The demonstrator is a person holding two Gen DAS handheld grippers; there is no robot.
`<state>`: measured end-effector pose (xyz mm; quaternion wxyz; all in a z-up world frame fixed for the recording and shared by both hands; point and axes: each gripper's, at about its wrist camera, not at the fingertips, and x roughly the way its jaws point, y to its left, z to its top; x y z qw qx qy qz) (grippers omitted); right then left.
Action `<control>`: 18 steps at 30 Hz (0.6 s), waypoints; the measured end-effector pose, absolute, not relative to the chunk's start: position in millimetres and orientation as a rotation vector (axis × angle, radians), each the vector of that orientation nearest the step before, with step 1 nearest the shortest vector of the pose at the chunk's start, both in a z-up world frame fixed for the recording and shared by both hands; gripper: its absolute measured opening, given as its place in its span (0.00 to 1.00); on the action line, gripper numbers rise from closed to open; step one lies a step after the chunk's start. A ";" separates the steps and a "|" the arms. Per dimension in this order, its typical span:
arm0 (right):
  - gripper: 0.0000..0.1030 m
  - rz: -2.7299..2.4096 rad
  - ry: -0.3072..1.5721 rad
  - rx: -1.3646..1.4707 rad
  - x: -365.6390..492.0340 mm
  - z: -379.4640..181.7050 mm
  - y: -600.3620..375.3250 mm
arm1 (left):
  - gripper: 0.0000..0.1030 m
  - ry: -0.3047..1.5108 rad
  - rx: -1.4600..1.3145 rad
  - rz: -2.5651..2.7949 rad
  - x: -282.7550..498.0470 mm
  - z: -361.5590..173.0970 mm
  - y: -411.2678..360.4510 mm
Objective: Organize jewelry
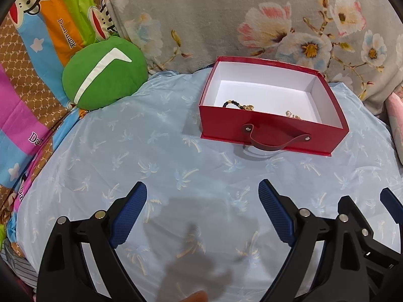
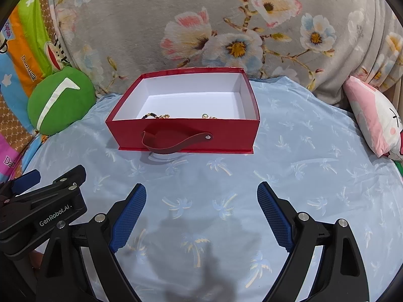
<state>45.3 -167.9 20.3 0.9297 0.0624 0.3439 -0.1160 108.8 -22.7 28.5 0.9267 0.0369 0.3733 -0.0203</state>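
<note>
Red box (image 2: pixel 182 136) is set open-topped on the blue palm-print sheet (image 2: pixel 302 176) of the bed, back edge against the floral blanket (image 2: pixel 176 25), strap handle (image 2: pixel 176 142) on the near wall; a beaded bracelet (image 2: pixel 151 115) and a gold piece (image 2: pixel 209 117) are seen inside along the near wall. Left gripper (image 1: pixel 202 188) and right gripper (image 2: pixel 201 190) are held side by side short of the box, fingers spread wide, nothing between them, bare sheet under both. Free sheet is left on either side of the box, bounded by the green cushion (image 2: pixel 60 100) at left and the pink pillow (image 2: pixel 372 118) at right.
</note>
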 end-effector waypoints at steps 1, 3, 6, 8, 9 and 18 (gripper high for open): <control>0.85 -0.237 0.705 0.127 45.0 20.3 -168.3 | 0.85 0.766 0.076 -0.040 108.9 28.2 -22.7; 0.85 -0.238 0.705 0.127 44.9 20.5 -168.0 | 0.85 0.767 0.075 -0.038 109.4 28.0 -22.4; 0.85 -0.238 0.704 0.127 45.1 20.5 -167.9 | 0.85 0.765 0.075 -0.034 109.5 28.0 -21.9; 0.85 -0.238 0.704 0.127 45.1 20.6 -167.8 | 0.85 0.763 0.076 -0.032 109.0 27.8 -22.1; 0.85 -0.238 0.704 0.127 45.2 20.5 -167.8 | 0.85 0.764 0.076 -0.032 109.1 27.8 -21.9; 0.85 -0.238 0.705 0.130 45.6 20.2 -167.4 | 0.85 0.758 0.081 -0.026 109.1 29.1 -21.8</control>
